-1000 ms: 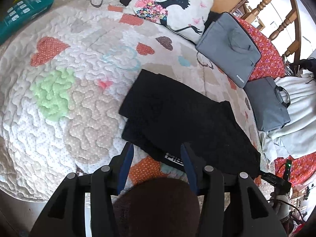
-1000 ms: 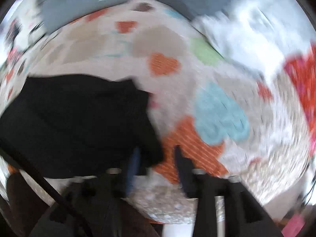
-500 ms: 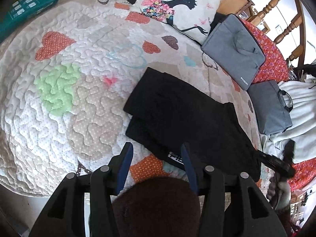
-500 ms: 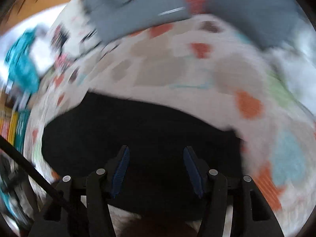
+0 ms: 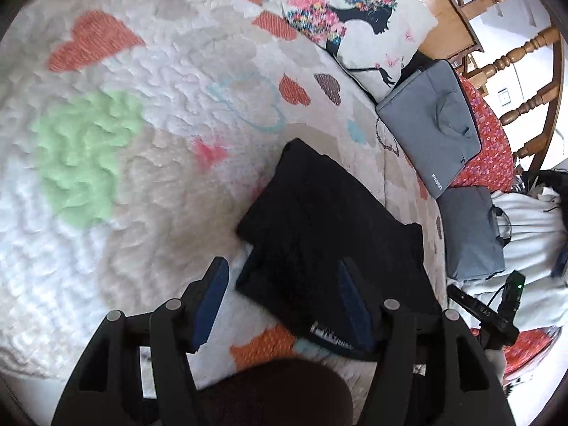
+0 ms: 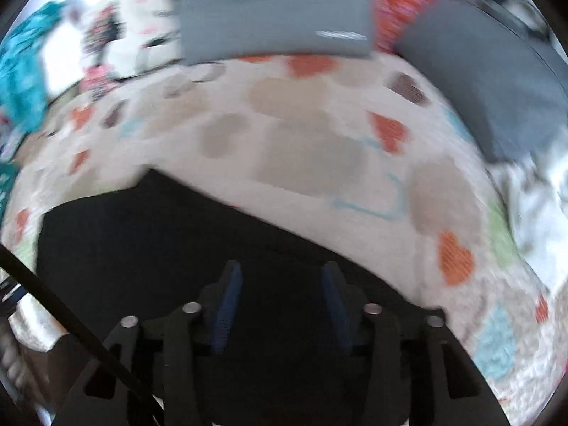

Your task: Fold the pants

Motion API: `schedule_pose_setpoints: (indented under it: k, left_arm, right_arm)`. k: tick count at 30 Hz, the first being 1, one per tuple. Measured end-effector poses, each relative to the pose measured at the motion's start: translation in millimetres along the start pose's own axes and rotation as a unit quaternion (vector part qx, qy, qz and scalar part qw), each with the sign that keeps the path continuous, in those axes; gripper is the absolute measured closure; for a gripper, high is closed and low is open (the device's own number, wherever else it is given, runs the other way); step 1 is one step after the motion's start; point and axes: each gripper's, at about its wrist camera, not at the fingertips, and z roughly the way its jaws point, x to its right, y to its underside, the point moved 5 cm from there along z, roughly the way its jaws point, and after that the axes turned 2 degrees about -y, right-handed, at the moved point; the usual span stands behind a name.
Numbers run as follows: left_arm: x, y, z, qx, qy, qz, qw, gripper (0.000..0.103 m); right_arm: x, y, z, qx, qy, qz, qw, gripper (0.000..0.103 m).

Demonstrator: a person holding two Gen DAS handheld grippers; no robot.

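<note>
- Left gripper (image 5: 280, 298), jaws just widened and empty, hovers over the pants' (image 5: 319, 227) near corner.
- Right gripper (image 6: 280, 294) gapes, empty, above them.
- Pants lie part-folded mid-quilt (image 5: 106, 177).
- Next, likely: pinch an edge, fold again.

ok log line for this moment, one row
stage: mid-fold | black pants: folded on heart quilt | left claw: open, just widened, over pants edge | right claw: open over pants

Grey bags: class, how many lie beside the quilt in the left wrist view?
2. One grey bag lies just past the printed pillow, on the red cloth. The other grey bag lies nearer, beside the white cloth. More may be hidden.
</note>
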Motion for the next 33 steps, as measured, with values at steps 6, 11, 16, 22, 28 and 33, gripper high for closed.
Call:
schedule_pose_setpoints:
  k: [6,11,16,22,28,33]
  left_arm:
    - [7,2,17,-0.006,0.007,0.007,0.9999,0.033]
    - [-1,8,9,0.004,0.040,-0.024,0.9989,0.033]
    - [-6,13,5,0.015,0.054,-0.047,0.9973,0.033]
    - [-2,18,15,0.038,0.045,-0.063,0.9963,0.025]
    - [7,23,23,0.020,0.040,-0.042,0.9981,0.075]
    - [-1,19,16,0.017,0.070,-0.065,0.9953,0.081]
  right_arm:
    - [-107,-43,37,-0.034,-0.111,-0.051,0.992,0.047]
    - [-240,-55,69,-0.130,-0.209,-0.125,0.961,0.036]
    - [-339,-42,119,-0.245,-0.193,-0.183,0.932,0.032]
    - [-388,-36,172,-0.329,-0.092,-0.190,0.920,0.005]
    - [-415,-2,186,-0.328,0.057,-0.332,0.882,0.015]
    - [-418,1,155,-0.274,0.046,-0.350,0.895,0.076]
